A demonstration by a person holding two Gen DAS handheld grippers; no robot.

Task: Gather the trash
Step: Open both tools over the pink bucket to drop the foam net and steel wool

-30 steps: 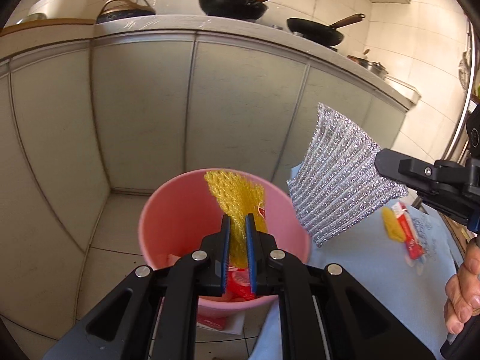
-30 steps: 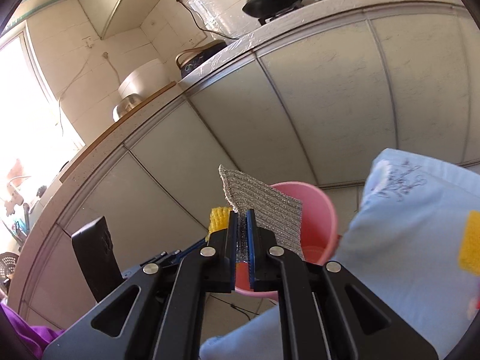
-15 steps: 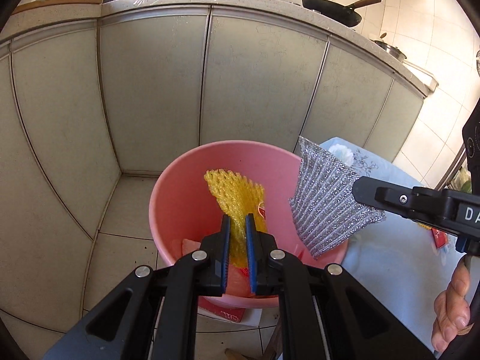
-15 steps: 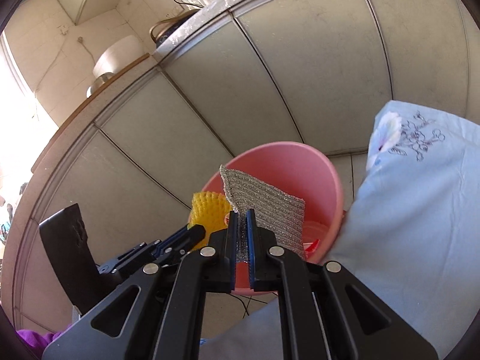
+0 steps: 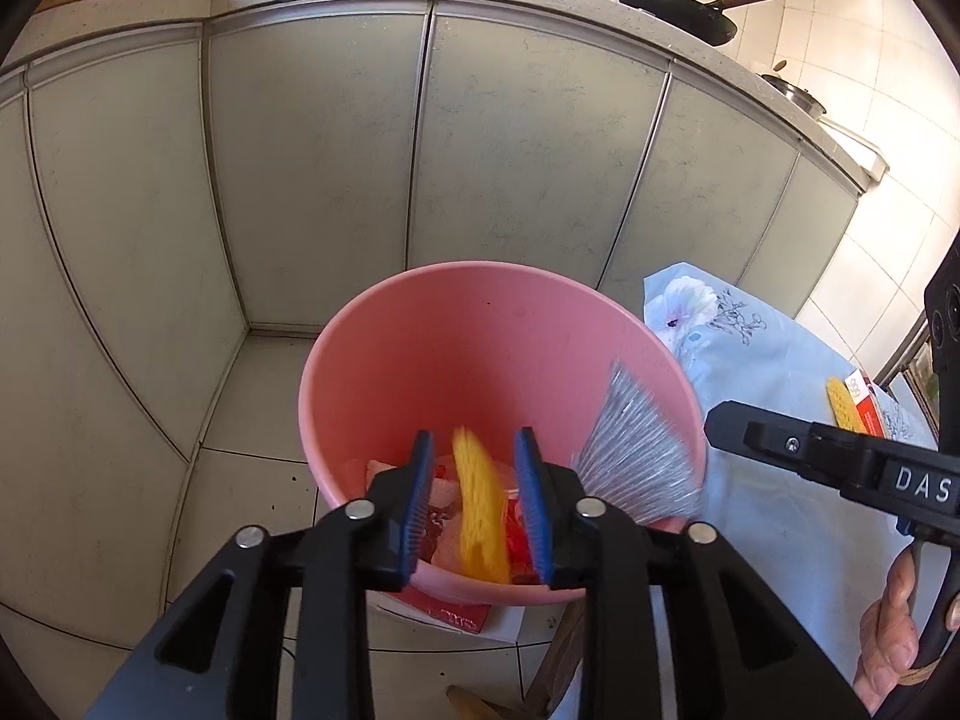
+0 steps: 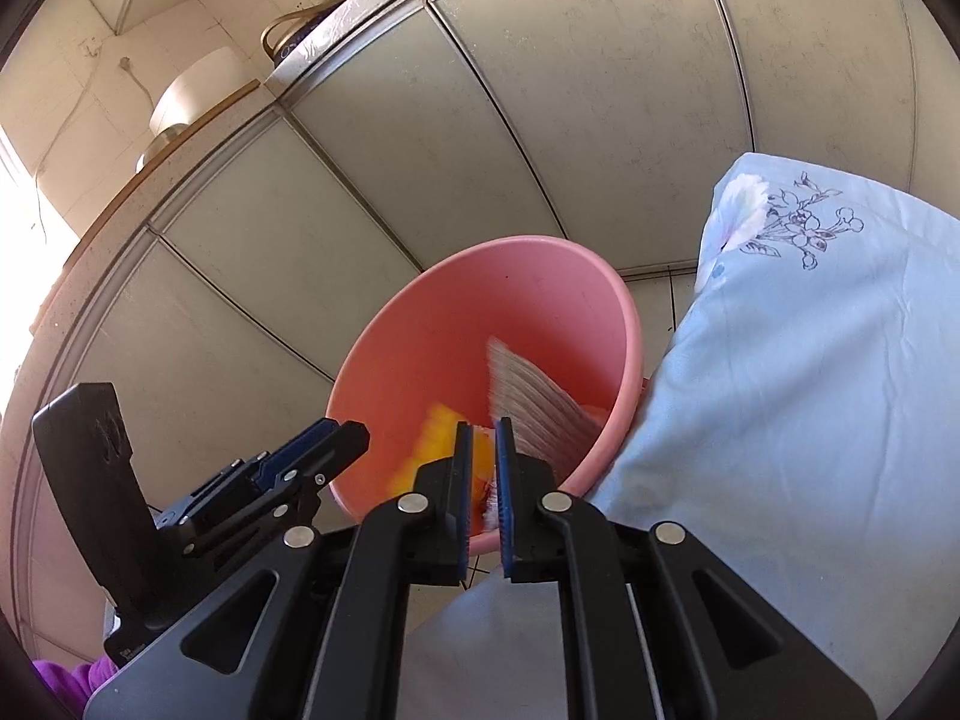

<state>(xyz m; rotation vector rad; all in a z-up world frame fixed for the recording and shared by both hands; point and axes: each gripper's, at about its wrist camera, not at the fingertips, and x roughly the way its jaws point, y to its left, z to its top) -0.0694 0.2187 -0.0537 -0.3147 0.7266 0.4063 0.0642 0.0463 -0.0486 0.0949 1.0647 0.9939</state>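
A pink bucket point(image 5: 480, 336) stands on the floor by the cabinets, with red and pink trash in its bottom. My left gripper point(image 5: 474, 510) is open above it, and a yellow foam net point(image 5: 477, 516) drops, blurred, between its fingers. My right gripper point(image 6: 481, 480) has its jaws slightly apart. A silver scrubbing cloth point(image 6: 534, 402) slides, blurred, from it into the bucket point(image 6: 510, 312). The cloth also shows in the left wrist view point(image 5: 636, 456), in front of the right gripper point(image 5: 720, 426).
A table with a light blue flowered cloth point(image 5: 780, 396) stands right of the bucket, with a yellow net and red-white packet point(image 5: 852, 402) on it. Grey cabinet doors point(image 5: 312, 180) rise behind. A red-white wrapper point(image 5: 456, 612) lies under the bucket.
Both grippers have moved closer over the bucket. The left gripper has opened and let go of the yellow net. The right gripper has loosened and the silver cloth is dropping.
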